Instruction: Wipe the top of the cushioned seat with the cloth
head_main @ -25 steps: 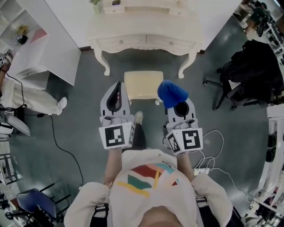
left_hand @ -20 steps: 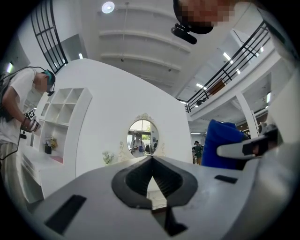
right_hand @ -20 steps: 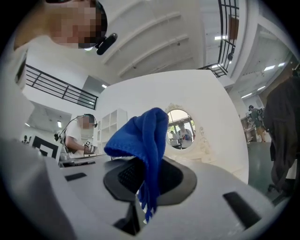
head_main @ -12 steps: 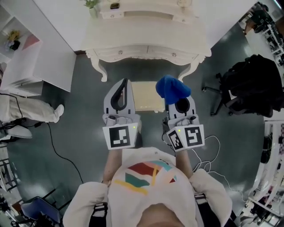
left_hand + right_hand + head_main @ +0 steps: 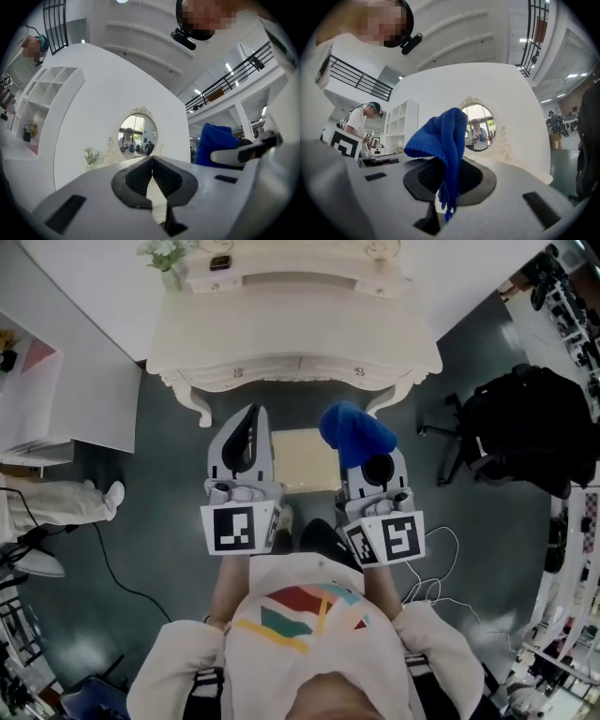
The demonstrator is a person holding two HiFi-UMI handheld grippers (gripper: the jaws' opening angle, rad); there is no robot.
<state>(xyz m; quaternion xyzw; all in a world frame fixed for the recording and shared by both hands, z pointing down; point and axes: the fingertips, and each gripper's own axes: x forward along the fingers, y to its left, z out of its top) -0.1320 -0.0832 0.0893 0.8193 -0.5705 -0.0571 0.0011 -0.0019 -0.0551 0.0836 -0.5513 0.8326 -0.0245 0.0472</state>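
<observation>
the cream dressing table (image 5: 300, 329) stands far. just nearer is the cushioned seat (image 5: 305, 457), between our grippers. the blue cloth (image 5: 354, 432) is clamped in the right gripper (image 5: 373, 463), above the seat's right edge. the left gripper (image 5: 152, 171) is closed on nothing. we judge wiping not yet begun; next, lower the cloth onto the cushion.

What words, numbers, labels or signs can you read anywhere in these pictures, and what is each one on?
No readable words or numbers anywhere.
Square black-and-white marker on the left gripper: a coded pattern, not letters.
Square black-and-white marker on the right gripper: the same.
Person's white shirt: coloured stripes, no words.
Blue knitted cloth: no label showing.
</observation>
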